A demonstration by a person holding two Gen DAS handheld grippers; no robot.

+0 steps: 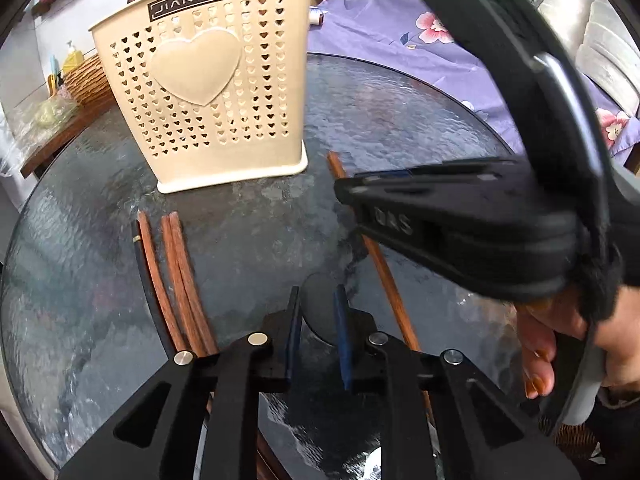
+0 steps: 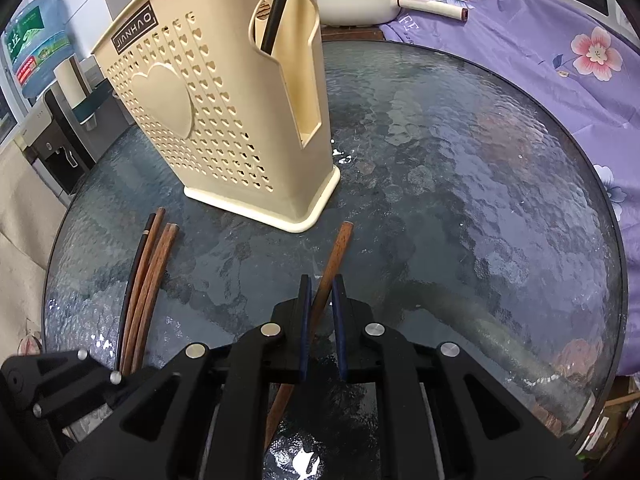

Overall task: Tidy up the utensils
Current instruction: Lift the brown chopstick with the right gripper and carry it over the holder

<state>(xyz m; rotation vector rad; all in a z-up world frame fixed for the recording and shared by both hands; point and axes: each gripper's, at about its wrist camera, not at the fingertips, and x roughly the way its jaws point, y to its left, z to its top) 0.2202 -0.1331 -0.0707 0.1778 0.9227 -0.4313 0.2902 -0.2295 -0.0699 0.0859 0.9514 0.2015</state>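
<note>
one cream holder [image 2: 224, 120] upright on the round glass desk [image 2: 460, 200], one dark utensil inside. four chopsticks [image 2: 144, 280] bunched left of it: three brown, one black. fifth, a brown chopstick [image 2: 334, 256], clamped in the right gripper [image 2: 321, 292], far end just short of the holder's base. left gripper [image 1: 318, 308] nearly closed, nothing between its pads.

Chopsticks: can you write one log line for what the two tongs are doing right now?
right tongs: shut on single chopstick | left tongs: nothing between them | loose chopsticks: lying on glass table | holder: upright
</note>
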